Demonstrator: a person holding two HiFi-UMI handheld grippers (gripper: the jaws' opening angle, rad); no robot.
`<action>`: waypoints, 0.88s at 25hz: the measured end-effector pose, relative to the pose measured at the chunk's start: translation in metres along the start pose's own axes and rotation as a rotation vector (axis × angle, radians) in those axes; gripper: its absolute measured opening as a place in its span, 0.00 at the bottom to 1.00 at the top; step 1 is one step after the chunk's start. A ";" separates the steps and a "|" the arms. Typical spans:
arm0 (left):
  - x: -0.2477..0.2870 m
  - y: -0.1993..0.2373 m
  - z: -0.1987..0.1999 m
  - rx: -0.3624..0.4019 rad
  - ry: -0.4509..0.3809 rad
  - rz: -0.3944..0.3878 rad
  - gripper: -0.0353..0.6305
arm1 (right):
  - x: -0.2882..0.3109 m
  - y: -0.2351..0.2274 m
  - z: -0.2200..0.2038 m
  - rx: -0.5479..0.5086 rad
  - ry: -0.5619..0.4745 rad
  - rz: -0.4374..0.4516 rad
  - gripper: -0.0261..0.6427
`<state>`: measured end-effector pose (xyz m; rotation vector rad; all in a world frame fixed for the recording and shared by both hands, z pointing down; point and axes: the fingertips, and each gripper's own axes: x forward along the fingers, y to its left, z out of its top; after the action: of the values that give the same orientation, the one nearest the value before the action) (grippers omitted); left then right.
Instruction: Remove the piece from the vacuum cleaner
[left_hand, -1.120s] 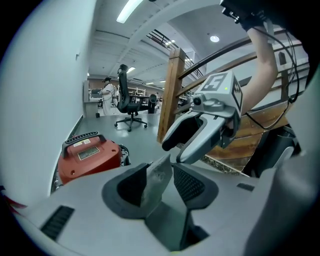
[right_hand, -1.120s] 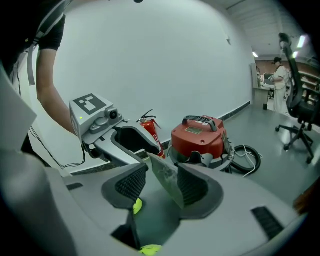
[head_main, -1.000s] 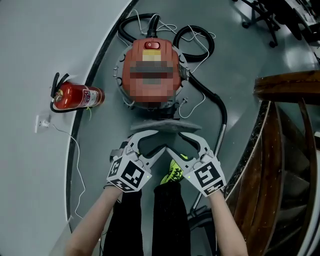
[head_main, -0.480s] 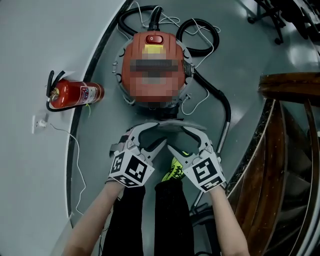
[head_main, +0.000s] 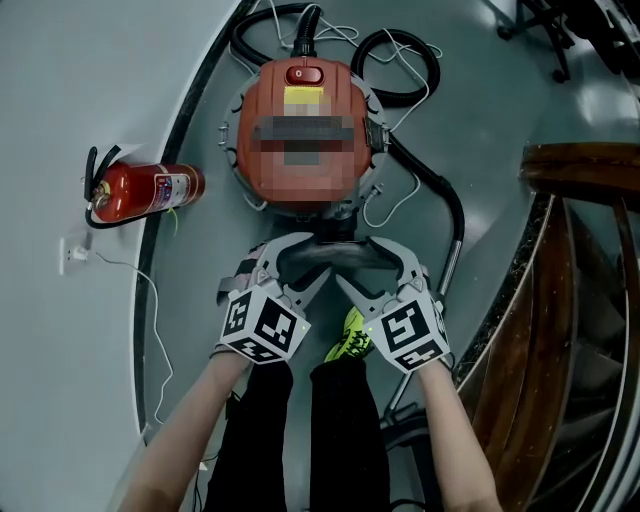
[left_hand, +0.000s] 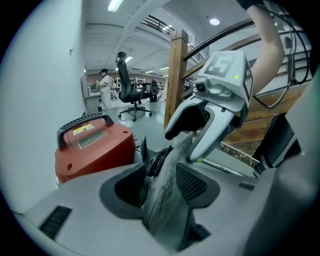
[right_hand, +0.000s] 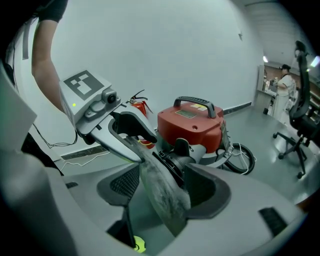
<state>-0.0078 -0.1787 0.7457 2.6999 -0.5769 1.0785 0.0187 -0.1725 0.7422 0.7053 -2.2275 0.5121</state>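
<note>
Head view | grey piece (head_main: 335, 258) sits at frame centre, just below the red vacuum cleaner (head_main: 330, 98) | my left gripper (head_main: 295, 268) and right gripper (head_main: 365, 270) each straddle one end, I judge to keep it level | both jaws apart, just been opening, piece loose between them.

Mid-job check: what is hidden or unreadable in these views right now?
Vacuum cleaner lid: head view, mosaic patch covers it.
Whether the grey piece sits on the black coupling: both gripper views, the piece covers the joint.
Office chair: head view, top edge cuts it.
Fire extinguisher label: head view, too small.
</note>
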 end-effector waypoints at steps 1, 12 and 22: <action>0.002 0.001 -0.002 -0.001 0.006 0.001 0.35 | 0.002 -0.003 -0.003 -0.003 0.016 -0.006 0.46; 0.019 0.006 -0.014 -0.006 0.043 -0.015 0.35 | 0.020 -0.009 -0.020 -0.025 0.091 0.007 0.47; 0.026 0.001 -0.021 -0.017 0.064 -0.036 0.35 | 0.031 -0.007 -0.028 -0.089 0.145 0.047 0.47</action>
<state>-0.0040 -0.1811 0.7791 2.6401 -0.5216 1.1414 0.0196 -0.1729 0.7847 0.5536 -2.1207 0.4689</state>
